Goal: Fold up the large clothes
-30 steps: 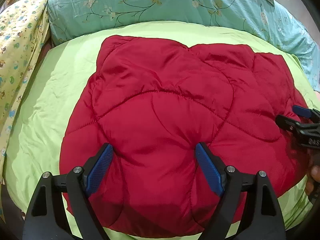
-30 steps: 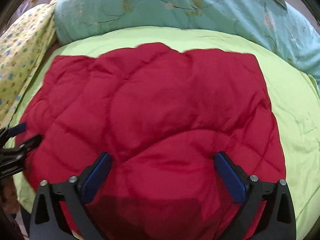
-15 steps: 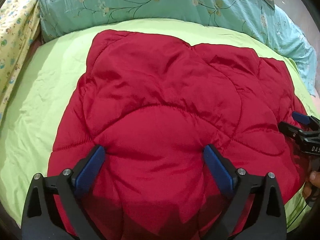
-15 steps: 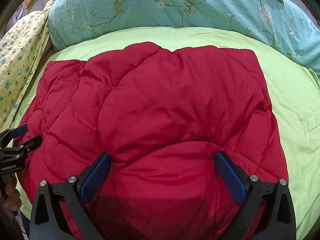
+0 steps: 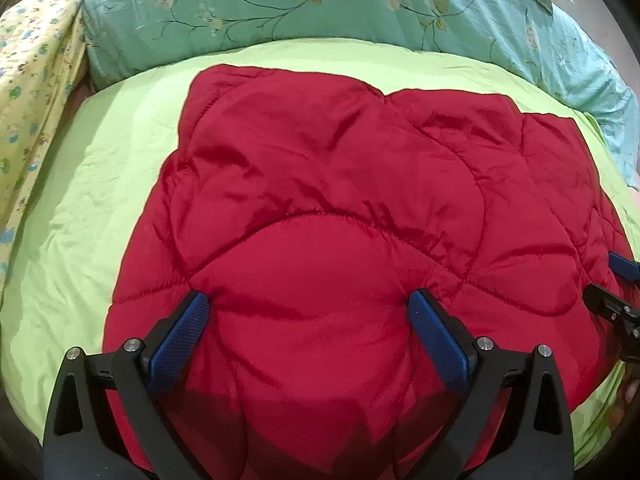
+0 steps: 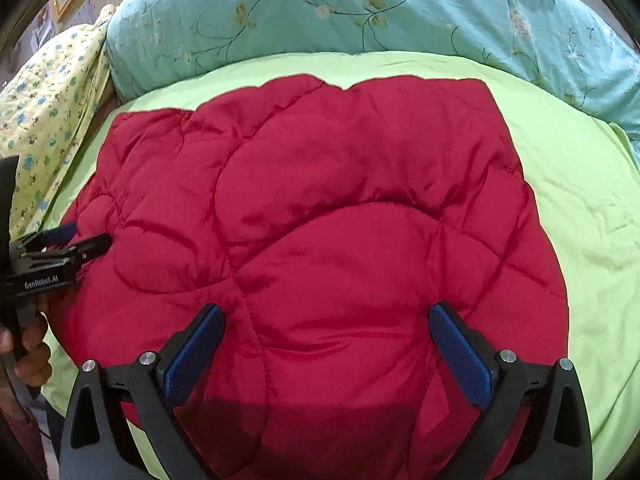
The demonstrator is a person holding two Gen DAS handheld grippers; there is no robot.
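A red quilted garment (image 5: 340, 180) (image 6: 340, 184) lies folded into a broad flat pad on the lime green sheet (image 5: 100, 200) (image 6: 580, 200). My left gripper (image 5: 308, 298) is open over its near left part; the blue pads stand wide apart and pinch nothing. It also shows at the left edge of the right wrist view, the left gripper (image 6: 76, 240) beside the garment's left rim. My right gripper (image 6: 326, 311) is open over the near right part, holding nothing. The right gripper (image 5: 612, 300) is partly cut off at the edge of the left wrist view.
A teal floral quilt (image 5: 320, 8) (image 6: 360, 12) is heaped along the far side of the bed. Yellow patterned bedding (image 5: 32, 80) (image 6: 52, 100) lies at the far left. A hand (image 6: 28, 356) holds the left gripper's handle. Bare green sheet borders the garment left and right.
The left gripper's jaws have spread wider. The right gripper has shifted a little, so the left one shows more fully in its view. The garment lies as before.
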